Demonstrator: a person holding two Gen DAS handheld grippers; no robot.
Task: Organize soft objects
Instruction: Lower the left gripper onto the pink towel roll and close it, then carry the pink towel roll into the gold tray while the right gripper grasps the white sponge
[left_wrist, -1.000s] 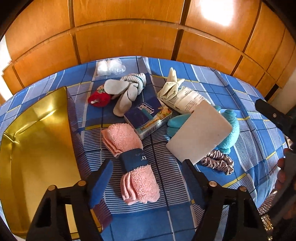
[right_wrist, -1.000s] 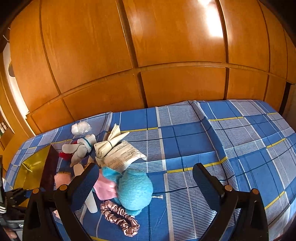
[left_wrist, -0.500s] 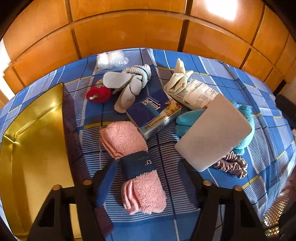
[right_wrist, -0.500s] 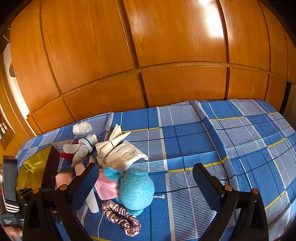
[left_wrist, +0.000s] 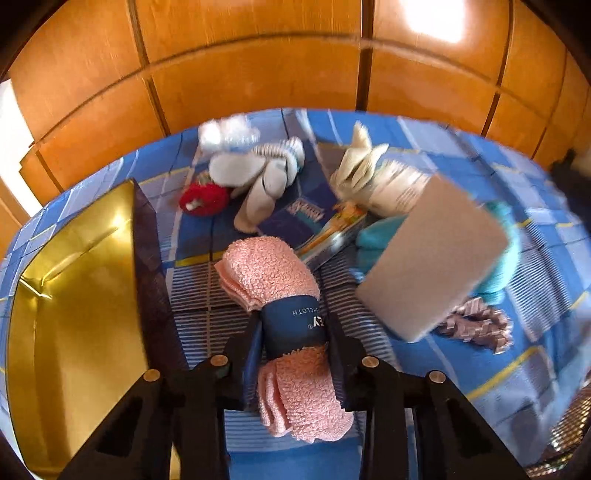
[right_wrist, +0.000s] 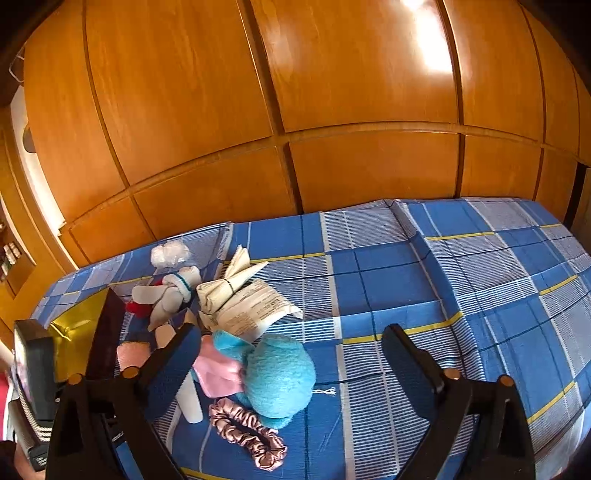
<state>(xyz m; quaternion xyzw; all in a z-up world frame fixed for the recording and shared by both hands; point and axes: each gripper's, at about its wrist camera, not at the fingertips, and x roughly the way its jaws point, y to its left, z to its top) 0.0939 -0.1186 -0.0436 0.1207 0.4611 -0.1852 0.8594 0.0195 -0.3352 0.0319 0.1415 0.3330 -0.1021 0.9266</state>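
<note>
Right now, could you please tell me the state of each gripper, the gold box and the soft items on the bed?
left gripper: shut on the pink cloth bundle's navy band.
right gripper: open, holding nothing.
pink cloth bundle: rolled, banded, lying on the bedspread.
gold box: open, nothing visible inside.
blue plush toy: lying loose on the bed.
pink scrunchie: loose, beside the plush.

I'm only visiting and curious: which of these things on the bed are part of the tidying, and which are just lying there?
Part of the job: pink cloths, gold box, blue plush toy, socks, scrunchie.

Just lying about: tissue packet, paper leaflet.
</note>
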